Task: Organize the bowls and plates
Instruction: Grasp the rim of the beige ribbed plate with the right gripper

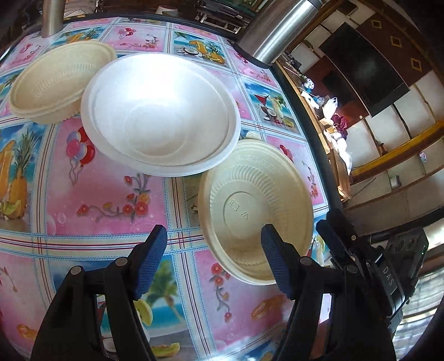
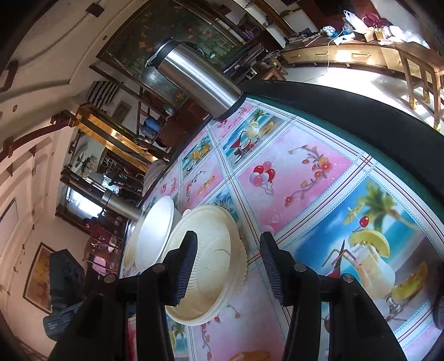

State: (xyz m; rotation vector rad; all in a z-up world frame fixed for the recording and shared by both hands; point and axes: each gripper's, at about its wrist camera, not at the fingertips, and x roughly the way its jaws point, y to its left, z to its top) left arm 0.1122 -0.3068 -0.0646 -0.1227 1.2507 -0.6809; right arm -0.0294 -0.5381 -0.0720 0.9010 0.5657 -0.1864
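Left wrist view
- Left gripper (image 1: 213, 250): jaws spread wide, nothing between them; it hangs over the tablecloth, its blue pads ribbed.
- Right-side finger (image 1: 277, 261): overlaps the near bowl's inside in the picture; whether it touches the bowl I cannot tell.
- Near bowl (image 1: 256, 211): cream, ribbed, upright on the tablecloth near the table's right edge, just in front of the gripper.
- White bowl (image 1: 161, 116): smooth foam, upright in the middle, its rim overlapping the near bowl's far rim in the picture.
- Far bowl (image 1: 59, 83): cream, ribbed, to the left of the white bowl, rims meeting or overlapping.
- Tablecloth (image 1: 111, 194): pink and blue squares with balloons, flowers and fruit drinks.
- Flask (image 1: 277, 27): steel, standing at the table's far right corner.
- Second steel cylinder (image 1: 52, 16): at the far left edge, top cut off.
- Right gripper (image 1: 369, 258): black body seen at the right, off the table's edge; its jaws cannot be judged here.

Right wrist view
- Right gripper (image 2: 226, 266): jaws spread, holding nothing; the view is tilted.
- Left-side finger (image 2: 186, 266): lies over the near bowl's (image 2: 211, 266) inside in the picture; contact unclear.
- Bowls: near bowl closest, white bowl (image 2: 154, 236) behind it, a cream rim (image 2: 129, 250) showing beyond that, all in a row.
- Flask (image 2: 194, 77): on the far corner, well apart from the bowls.
- Tablecloth (image 2: 319, 194): bare to the right of the bowls.
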